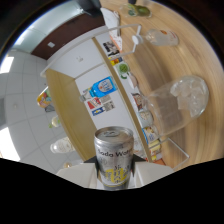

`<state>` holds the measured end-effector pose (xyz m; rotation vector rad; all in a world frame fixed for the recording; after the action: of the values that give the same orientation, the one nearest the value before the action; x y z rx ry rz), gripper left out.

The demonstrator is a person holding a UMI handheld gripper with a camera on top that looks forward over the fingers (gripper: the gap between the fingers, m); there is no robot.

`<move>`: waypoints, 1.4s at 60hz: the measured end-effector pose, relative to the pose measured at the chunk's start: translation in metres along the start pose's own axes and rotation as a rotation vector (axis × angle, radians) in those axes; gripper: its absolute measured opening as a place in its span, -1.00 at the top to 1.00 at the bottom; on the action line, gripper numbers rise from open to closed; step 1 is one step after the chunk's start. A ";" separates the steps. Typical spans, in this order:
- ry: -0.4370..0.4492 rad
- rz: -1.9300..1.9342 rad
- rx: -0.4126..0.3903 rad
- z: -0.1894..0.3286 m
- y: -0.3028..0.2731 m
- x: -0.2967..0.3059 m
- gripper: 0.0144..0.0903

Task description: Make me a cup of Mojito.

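The gripper pinches a silver soda water can between its two white fingers, one pressing each side. The whole view is tilted. Beyond the can to the right, a clear glass holding ice stands on the wooden table. A shelf of snack packets lies behind.

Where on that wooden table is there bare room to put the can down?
The tool holds the can. The wooden table looks bare between the glass of ice and the bottle. Along the table's edge, by the small packets, it is crowded.
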<state>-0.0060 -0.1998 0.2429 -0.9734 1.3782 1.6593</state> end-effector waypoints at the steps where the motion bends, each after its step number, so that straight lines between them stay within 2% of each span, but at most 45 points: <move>1: 0.008 -0.046 -0.001 0.000 0.001 -0.001 0.04; 10: 0.085 -0.677 -0.004 -0.003 0.016 -0.026 0.03; 20: 0.095 -1.280 0.008 -0.002 0.040 -0.045 0.03; 24: 0.128 -1.465 0.005 0.003 0.046 -0.030 0.03; 32: 0.236 -1.711 -0.053 0.009 0.049 0.032 0.03; 39: 0.314 -1.803 -0.132 0.009 0.040 0.087 0.03; 47: 0.383 -1.844 -0.184 0.009 0.031 0.134 0.04; 61: 0.471 -1.892 -0.258 0.003 0.019 0.183 0.04; 84: 0.440 -1.914 -0.272 -0.007 0.022 0.189 -0.03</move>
<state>-0.1055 -0.1945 0.0811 -1.8826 -0.0391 0.0967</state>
